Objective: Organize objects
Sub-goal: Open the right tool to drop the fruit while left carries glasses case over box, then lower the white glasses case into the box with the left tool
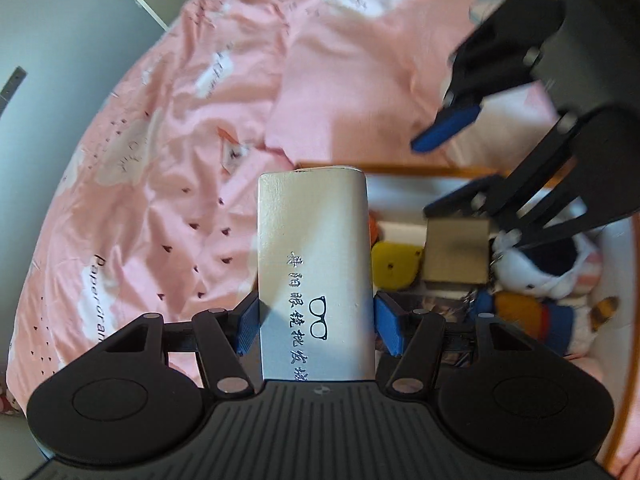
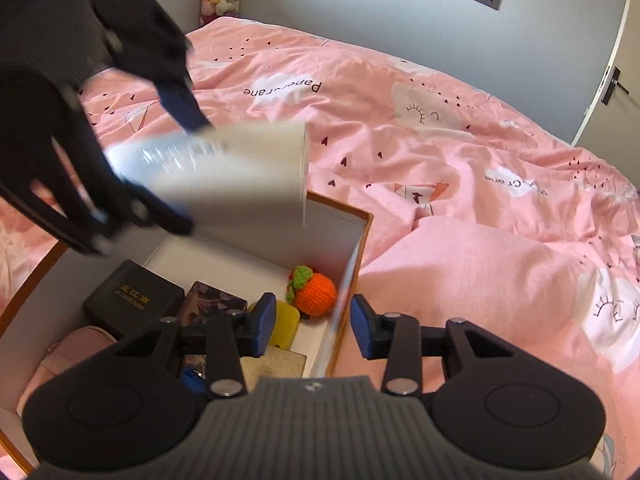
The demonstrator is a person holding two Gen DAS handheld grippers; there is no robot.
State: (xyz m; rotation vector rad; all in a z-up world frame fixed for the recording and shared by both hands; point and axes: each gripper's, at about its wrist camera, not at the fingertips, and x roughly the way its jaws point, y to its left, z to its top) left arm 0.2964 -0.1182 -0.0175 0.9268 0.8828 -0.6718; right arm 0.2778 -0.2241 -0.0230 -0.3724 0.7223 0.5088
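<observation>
My left gripper (image 1: 316,326) is shut on a white glasses case (image 1: 314,260) printed with black characters and a glasses icon. It holds the case in the air over the near corner of a white storage box with an orange rim (image 2: 362,240). The case also shows in the right wrist view (image 2: 224,168), blurred. My right gripper (image 2: 314,326) is open and empty, with its fingers astride the box's right wall. In the left wrist view it (image 1: 452,160) hangs open above the box.
The box holds a crocheted orange (image 2: 314,294), a yellow piece (image 2: 286,322), a black case (image 2: 134,300), a brown box (image 1: 456,252) and plush toys (image 1: 536,276). It rests on a bed with a pink quilt (image 2: 460,168). Grey walls stand behind.
</observation>
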